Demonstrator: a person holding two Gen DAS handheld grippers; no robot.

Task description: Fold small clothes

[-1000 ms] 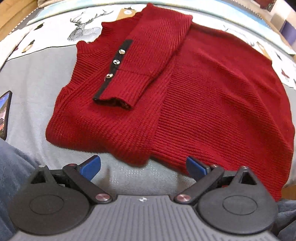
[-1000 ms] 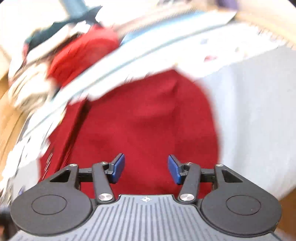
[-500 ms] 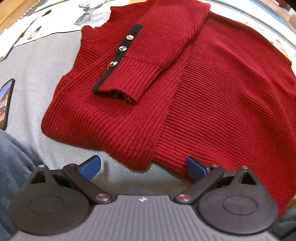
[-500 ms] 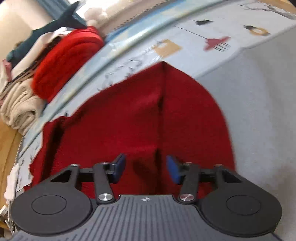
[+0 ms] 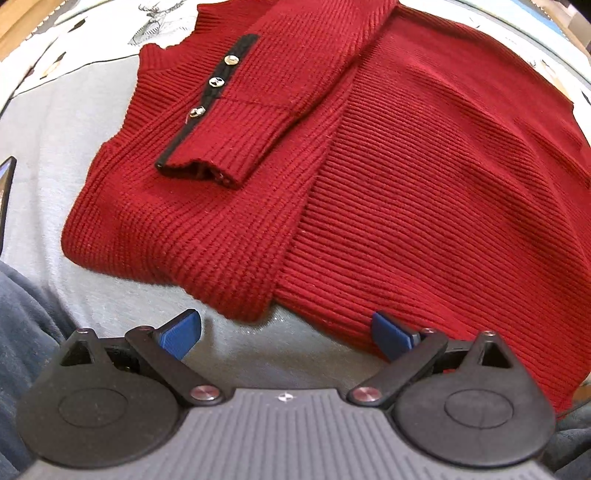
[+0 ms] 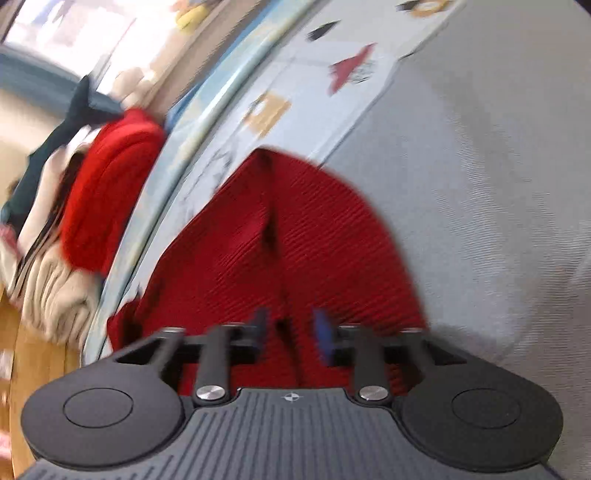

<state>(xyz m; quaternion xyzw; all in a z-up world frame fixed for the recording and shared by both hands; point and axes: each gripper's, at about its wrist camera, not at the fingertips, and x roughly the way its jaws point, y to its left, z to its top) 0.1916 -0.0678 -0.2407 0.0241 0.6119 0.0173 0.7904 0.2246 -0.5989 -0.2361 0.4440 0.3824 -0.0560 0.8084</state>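
A: Left tool (image 5: pixel 284 332) first. State?

B: Spread wide, holding nothing. Blue pads (image 5: pixel 181 334) sit low over grey bedding (image 5: pixel 62 122), just short of the near edge of the red sweater (image 5: pixel 424 192). Looks lined up for the hem, so I'd guess that's the next thing it grips. Judgement only.

A: Right tool (image 6: pixel 290 334)?

B: Blurry view. Fingers drawn in narrow, a ridge of the red knit rising between them. Probably pinching it, but the blur hides contact, so I cannot tell if it really holds.

A: Where's the sweater then?

B: Flat on the bed, spread across the grey cover, far edge reaching the printed sheet (image 5: pixel 155 22) with the deer drawing. Body lies doubled, one panel lapped over the other along a diagonal edge.

A: Why the sleeve on top?

B: The sleeve (image 5: pixel 258 110) is laid across the chest, cuff with black trim and metal buttons (image 5: pixel 216 82) facing up. Tucked inward so the outline stays compact, I'd say. Fold is midway, not finished.

A: Anything beyond?

B: Left edge, a dark phone-like slab (image 5: pixel 6 184), partly cut off. In the right view, far back, a pile of clothes (image 6: pixel 107 192): red, beige, something dark. Likely the done or waiting stack, can't tell which.

A: Risk?

B: Thick knit may slide apart when lifted.
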